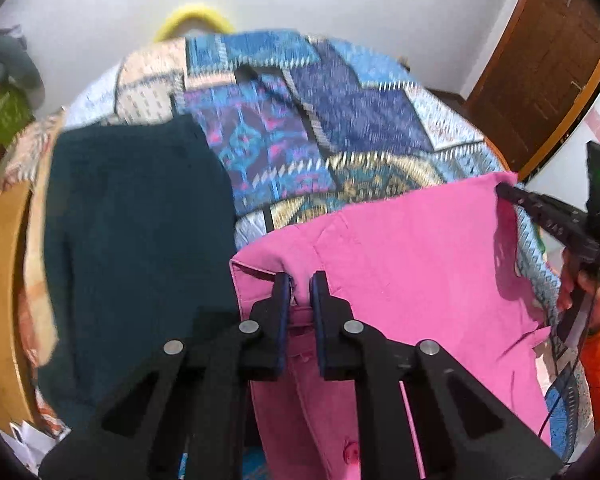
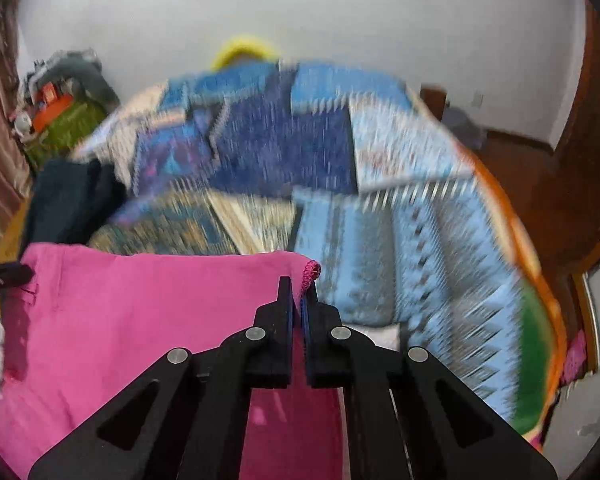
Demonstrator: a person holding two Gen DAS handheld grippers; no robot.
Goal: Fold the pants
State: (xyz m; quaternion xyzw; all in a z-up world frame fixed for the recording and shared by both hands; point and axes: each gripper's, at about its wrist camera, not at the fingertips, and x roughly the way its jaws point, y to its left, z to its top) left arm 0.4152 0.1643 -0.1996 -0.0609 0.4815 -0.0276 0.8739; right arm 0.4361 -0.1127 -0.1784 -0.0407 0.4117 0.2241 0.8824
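A bed covered in a blue patchwork quilt [image 1: 340, 120] is filling the background under a white wall, with a brown door [image 1: 548, 64] standing at the right and a yellow ring [image 1: 192, 20] peeking over the quilt's far edge. Going from left to right, a dark teal garment [image 1: 140, 220] is lying on the quilt's left side, and just beside it the pink pants [image 1: 400, 248] are hanging spread in front of the bed, stretched between the 2 claws. The left claw [image 1: 300, 284] is sitting clamped on the pants' upper left edge, its pads nearly together with cloth bunched in the narrow gap. The right claw [image 2: 298, 292] is pinching the upper right corner, fingers almost touching, and only a thin strip of hem is poking past the tips. That right-hand hold is looking like the weak point: the grip is taking very little fabric, so a quick swing toward the bed could be pulling the corner free and letting the pants drop in a heap. The blur on the quilt is suggesting fast motion, which is adding to that risk. Uneven tension between the 2 holds could also be skewing the fold, and the pants could be landing partly on the teal garment.
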